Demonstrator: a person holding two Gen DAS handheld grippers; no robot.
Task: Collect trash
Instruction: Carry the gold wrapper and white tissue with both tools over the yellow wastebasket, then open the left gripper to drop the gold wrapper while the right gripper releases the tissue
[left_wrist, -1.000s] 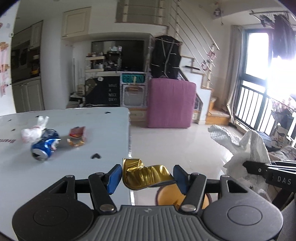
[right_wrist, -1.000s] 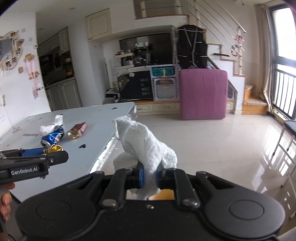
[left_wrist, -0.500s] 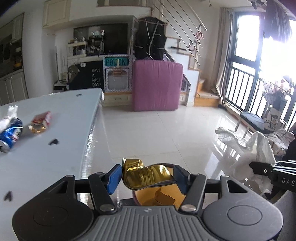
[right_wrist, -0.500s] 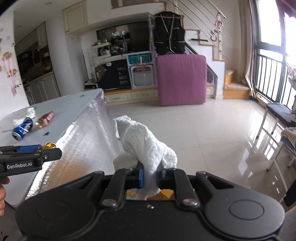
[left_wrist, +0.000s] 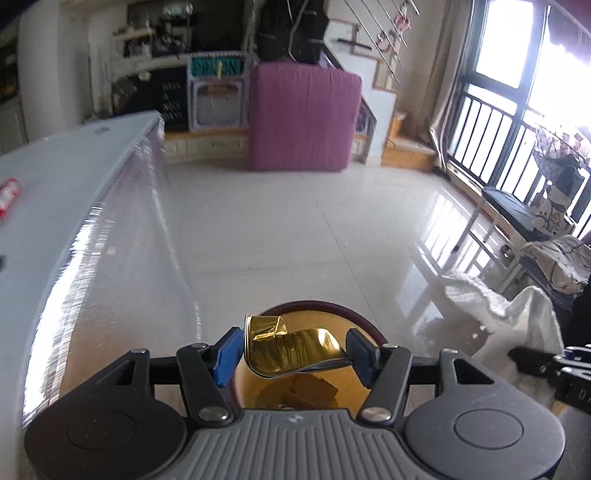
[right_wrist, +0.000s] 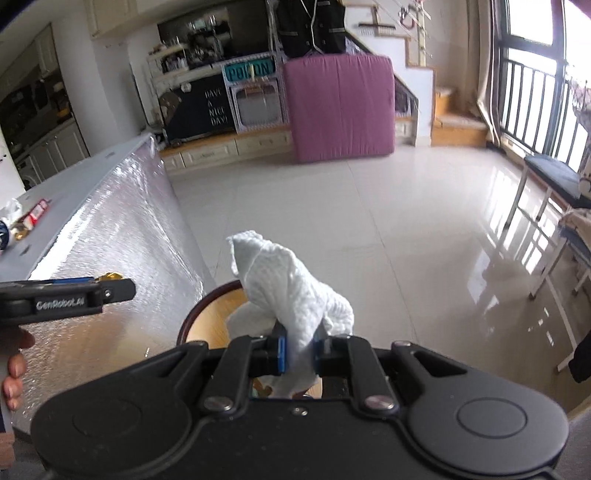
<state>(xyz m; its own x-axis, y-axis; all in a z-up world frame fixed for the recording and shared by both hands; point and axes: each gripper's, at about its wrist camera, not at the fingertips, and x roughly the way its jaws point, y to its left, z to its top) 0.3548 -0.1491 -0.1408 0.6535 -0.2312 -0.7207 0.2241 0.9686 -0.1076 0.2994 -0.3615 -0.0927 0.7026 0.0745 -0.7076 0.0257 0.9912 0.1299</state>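
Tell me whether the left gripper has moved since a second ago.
Yes. The left gripper, shut on the gold wrapper, has swung away from the table and dropped over the bin on the floor.

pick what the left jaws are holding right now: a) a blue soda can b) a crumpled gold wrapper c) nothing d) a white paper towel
b: the left wrist view shows the crumpled gold wrapper pinched between the left gripper pads, above the round bin; the white paper towel is in the right gripper.
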